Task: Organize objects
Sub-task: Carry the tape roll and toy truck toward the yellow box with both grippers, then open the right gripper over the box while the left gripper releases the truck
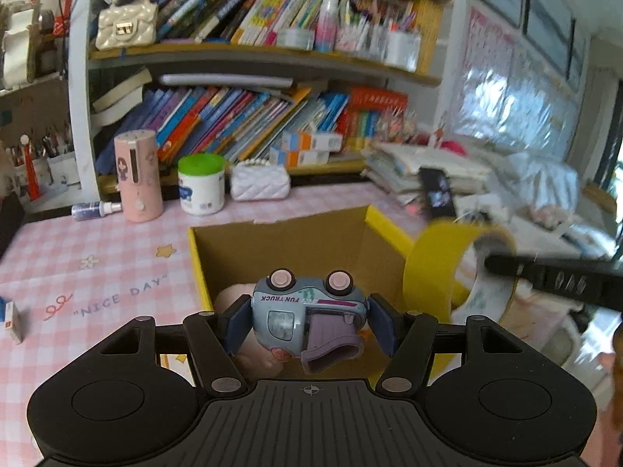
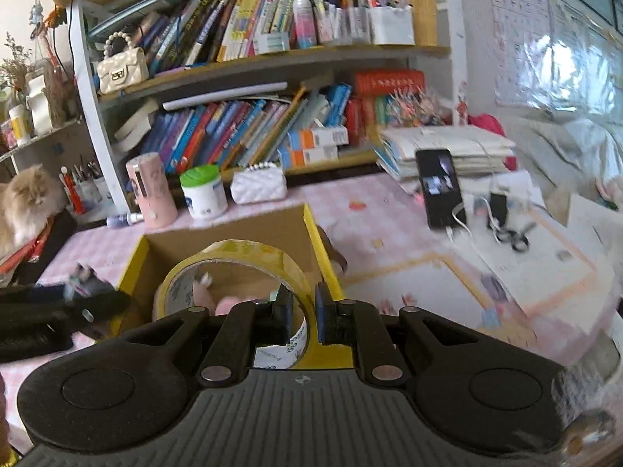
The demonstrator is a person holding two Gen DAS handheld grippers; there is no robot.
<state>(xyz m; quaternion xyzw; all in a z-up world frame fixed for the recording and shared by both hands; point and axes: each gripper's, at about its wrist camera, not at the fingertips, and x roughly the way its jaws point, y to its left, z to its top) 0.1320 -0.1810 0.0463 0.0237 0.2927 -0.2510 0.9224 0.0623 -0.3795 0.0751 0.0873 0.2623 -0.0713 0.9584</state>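
Note:
My left gripper (image 1: 309, 321) is shut on a grey-blue toy truck (image 1: 307, 311) marked "FUN TRUCK", held upside down with its pink wheels up, over the near edge of an open cardboard box (image 1: 280, 241) with yellow rims. A pink soft toy (image 1: 233, 299) lies inside the box. My right gripper (image 2: 303, 317) is shut on the wall of a yellow tape roll (image 2: 233, 253), which hangs above the same box (image 2: 311, 225). In the left wrist view the tape roll (image 1: 440, 268) and the right gripper's finger (image 1: 553, 276) are over the box's right rim.
The box stands on a pink checked tablecloth (image 1: 78, 272). Behind it are a pink cylinder (image 1: 138, 175), a green-lidded jar (image 1: 201, 185), a white quilted purse (image 1: 260, 182) and full bookshelves. A phone (image 2: 440, 188) with a cable, paper stacks and a cat (image 2: 27, 198) are around.

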